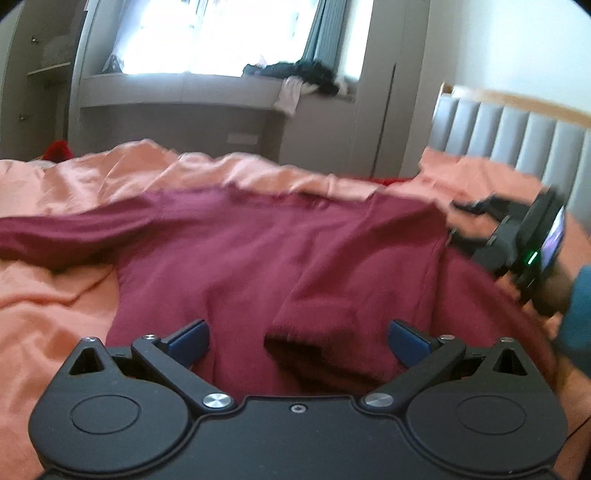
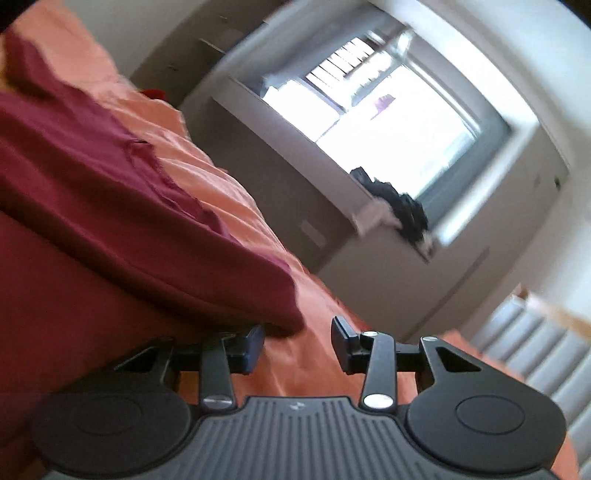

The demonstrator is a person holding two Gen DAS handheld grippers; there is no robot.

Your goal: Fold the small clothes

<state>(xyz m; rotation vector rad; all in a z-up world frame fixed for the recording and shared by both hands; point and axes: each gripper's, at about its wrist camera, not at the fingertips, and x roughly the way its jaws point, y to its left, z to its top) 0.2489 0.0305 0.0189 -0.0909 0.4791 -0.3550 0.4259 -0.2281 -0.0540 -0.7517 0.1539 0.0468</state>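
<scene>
One maroon sweater [image 1: 258, 251] lies ahead of the left claw [image 1: 297, 341], on one orange sheet [image 1: 55, 295]. Two claws show; the right claw [image 1: 461, 221] sits off to its right. One window [image 1: 214, 33] stands beyond.

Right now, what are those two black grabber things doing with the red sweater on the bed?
A person is folding a dark red sweater spread on an orange bedcover. One sleeve is already folded over the body; the other sleeve lies stretched out. The left gripper hovers open over the hem, holding nothing. The right gripper is open too, beside the sweater's edge, with only bedcover between its fingers.
</scene>
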